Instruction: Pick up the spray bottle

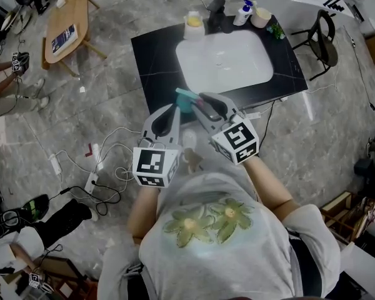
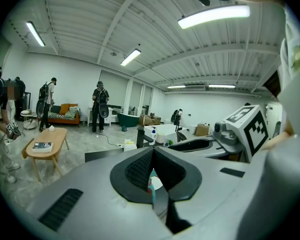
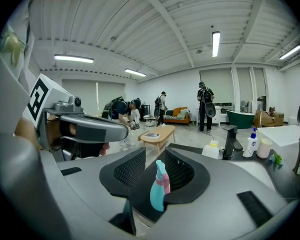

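Observation:
The spray bottle (image 3: 159, 188) is teal with a pink band and stands upright between the jaws of my right gripper (image 3: 155, 156). Those jaws are apart: the bottle lies against the right pad and a dark gap shows on its left. In the head view the spray bottle (image 1: 185, 99) is at the front edge of the black counter (image 1: 151, 61), just ahead of both grippers. My left gripper (image 1: 170, 110) is beside it, on its left, and is shut. A sliver of the teal bottle (image 2: 150, 183) shows through the slit behind its fingertips.
A white sink basin (image 1: 225, 58) is set in the counter, with a black faucet (image 1: 214, 12), a soap bottle (image 1: 242, 12), a cup (image 1: 260, 17) and a yellow-topped box (image 1: 193, 25) behind it. Cables and a power strip (image 1: 92, 179) lie on the floor to the left. A chair (image 1: 324, 39) stands on the right.

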Motion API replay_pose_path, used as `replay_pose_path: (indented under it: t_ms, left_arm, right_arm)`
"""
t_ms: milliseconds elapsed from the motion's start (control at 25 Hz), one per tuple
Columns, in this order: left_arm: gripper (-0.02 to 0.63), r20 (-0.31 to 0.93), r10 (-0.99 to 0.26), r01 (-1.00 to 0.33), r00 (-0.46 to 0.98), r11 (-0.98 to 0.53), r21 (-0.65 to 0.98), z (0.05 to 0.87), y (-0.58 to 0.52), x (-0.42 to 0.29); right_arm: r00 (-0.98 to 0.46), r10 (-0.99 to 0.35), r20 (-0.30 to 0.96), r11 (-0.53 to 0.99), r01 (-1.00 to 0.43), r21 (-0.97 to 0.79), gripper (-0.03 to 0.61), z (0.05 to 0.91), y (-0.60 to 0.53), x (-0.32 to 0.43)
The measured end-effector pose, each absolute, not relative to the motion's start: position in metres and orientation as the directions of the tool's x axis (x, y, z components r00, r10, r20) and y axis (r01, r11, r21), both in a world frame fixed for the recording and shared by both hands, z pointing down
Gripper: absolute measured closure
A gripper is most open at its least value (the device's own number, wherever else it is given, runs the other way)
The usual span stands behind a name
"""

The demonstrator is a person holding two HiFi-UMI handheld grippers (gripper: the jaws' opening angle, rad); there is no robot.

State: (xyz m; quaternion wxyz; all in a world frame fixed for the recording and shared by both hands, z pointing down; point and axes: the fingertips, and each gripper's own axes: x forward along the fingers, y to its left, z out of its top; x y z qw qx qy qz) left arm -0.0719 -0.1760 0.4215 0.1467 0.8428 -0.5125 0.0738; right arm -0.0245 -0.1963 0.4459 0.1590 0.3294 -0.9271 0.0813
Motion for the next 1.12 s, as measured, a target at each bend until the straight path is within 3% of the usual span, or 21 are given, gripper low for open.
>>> replay_pose_path:
  t_ms: [1120]
  left_arm:
    - [0.606,0.341,-0.811,-0.879,0.476,-0.427,0.210,0.452,-0.190,-0.084]
  right_arm:
    - [-0.750,-0.518,0.411,0.805,-0.590,-0.062,0.454,0.496,-0.220,-0.032]
